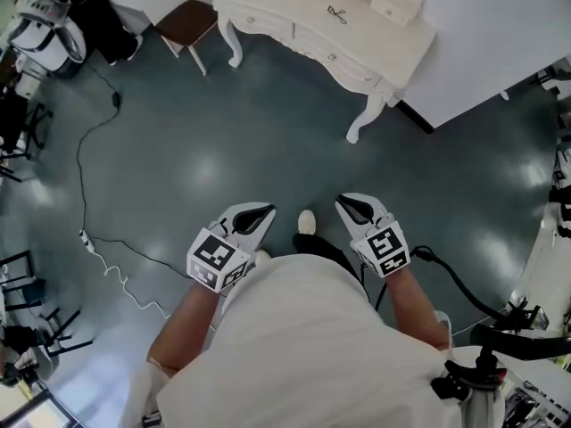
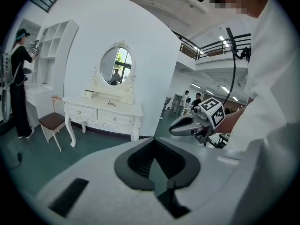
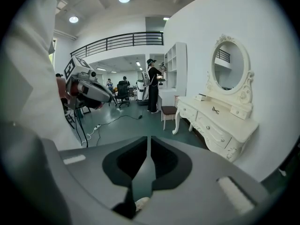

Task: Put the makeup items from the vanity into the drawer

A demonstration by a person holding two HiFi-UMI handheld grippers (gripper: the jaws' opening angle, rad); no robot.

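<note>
The white vanity [image 1: 330, 25] stands at the top of the head view, well ahead of both grippers, its drawers [image 1: 308, 41] closed. A small dark item [image 1: 337, 12] and a pale box [image 1: 398, 7] lie on its top. My left gripper [image 1: 257, 216] and right gripper [image 1: 355, 207] hang over the floor close to the person's body, both shut and empty. The left gripper view shows the vanity [image 2: 105, 112], its oval mirror [image 2: 116, 65], the dark item [image 2: 111, 103] and the right gripper [image 2: 180, 127]. The right gripper view shows the vanity [image 3: 215, 123] and the left gripper [image 3: 101, 93].
A brown stool [image 1: 187, 23] stands left of the vanity. A black cable [image 1: 89, 150] and a white power strip cord [image 1: 116, 275] trail over the green floor at left. A white wall panel [image 1: 500, 43] rises behind the vanity. A person [image 3: 152, 86] stands by white shelves; a stand [image 1: 500, 337] is at lower right.
</note>
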